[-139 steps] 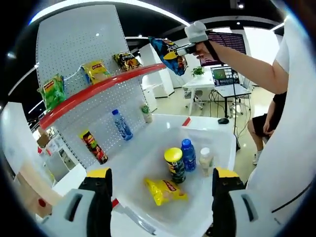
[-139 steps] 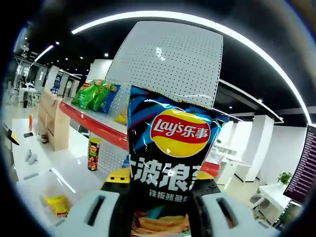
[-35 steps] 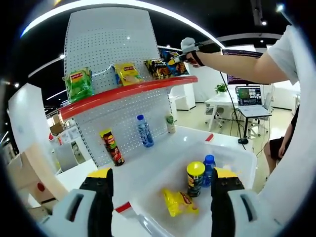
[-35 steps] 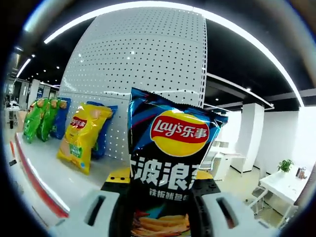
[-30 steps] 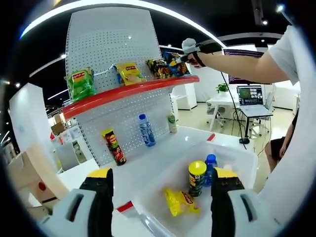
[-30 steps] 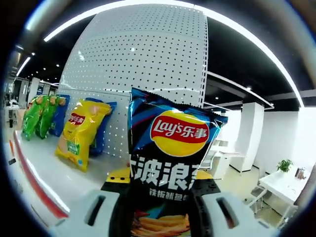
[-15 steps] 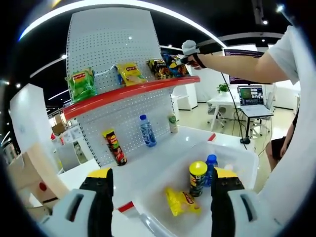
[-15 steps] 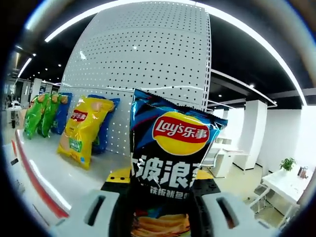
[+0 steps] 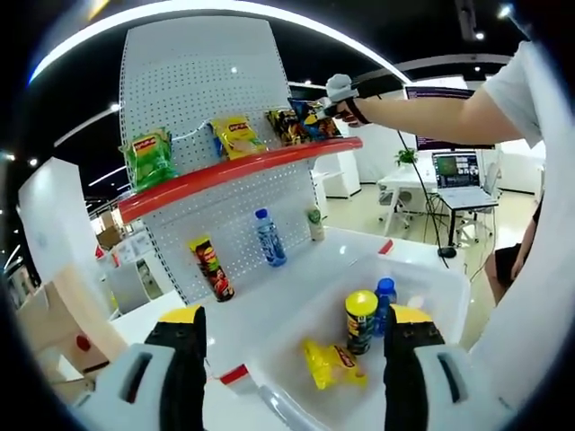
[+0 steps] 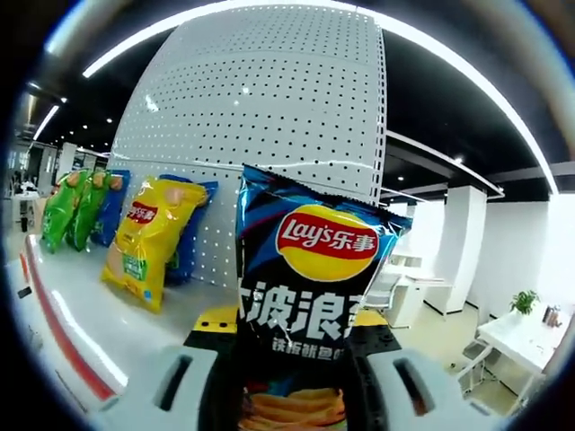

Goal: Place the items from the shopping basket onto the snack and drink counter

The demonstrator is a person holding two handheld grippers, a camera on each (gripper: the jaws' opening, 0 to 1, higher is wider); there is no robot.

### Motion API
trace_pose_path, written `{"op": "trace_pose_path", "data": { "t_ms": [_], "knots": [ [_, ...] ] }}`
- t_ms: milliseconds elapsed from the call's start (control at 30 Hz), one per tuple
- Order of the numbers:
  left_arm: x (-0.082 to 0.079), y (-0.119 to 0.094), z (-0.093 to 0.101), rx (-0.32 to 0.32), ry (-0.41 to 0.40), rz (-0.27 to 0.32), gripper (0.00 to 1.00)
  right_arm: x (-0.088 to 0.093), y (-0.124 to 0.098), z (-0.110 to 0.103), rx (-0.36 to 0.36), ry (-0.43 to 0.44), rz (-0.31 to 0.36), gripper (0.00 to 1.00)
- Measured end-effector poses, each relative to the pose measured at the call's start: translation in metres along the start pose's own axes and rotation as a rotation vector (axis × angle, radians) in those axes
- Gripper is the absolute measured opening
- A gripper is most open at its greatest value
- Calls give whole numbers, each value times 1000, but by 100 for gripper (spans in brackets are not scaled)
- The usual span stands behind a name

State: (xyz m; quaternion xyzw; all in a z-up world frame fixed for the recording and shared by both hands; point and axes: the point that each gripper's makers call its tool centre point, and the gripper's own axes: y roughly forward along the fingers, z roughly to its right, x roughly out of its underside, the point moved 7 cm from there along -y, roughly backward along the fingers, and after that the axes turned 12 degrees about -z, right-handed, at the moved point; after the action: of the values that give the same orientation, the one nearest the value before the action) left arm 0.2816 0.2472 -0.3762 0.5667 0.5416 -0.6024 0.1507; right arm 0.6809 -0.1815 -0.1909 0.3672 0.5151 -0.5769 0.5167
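Right gripper point(image 10: 286, 359) clamps chip bag point(image 10: 310, 296) upright, ready for shelf point(image 10: 117, 328) at 9 o'clock. Left gripper point(image 9: 287, 359) wide, idle above basket point(image 9: 431, 278).

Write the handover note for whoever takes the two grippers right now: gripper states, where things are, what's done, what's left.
Right gripper: shut on the dark blue chip bag, held upright over the red-edged upper shelf, not yet released.
Left gripper: open, holding nothing, hovering above the white basket.
Done: green bag, yellow bag and another bag stand on the upper shelf; a tall can and a water bottle stand on the lower counter.
Left: set down the blue bag, then empty the basket: yellow-lidded can, blue-capped bottle, yellow packet.
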Motion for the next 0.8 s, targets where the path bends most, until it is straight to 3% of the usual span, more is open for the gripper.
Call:
{"op": "trace_pose_path", "data": {
  "t_ms": [400,800],
  "knots": [
    [3,0,1,-4,-16,7,81,0,13,-1,-5,-39,-2,41],
    [2,5,3,1,-18,17,81,1,19,2,-6,-15,-10,42]
  ]
}}
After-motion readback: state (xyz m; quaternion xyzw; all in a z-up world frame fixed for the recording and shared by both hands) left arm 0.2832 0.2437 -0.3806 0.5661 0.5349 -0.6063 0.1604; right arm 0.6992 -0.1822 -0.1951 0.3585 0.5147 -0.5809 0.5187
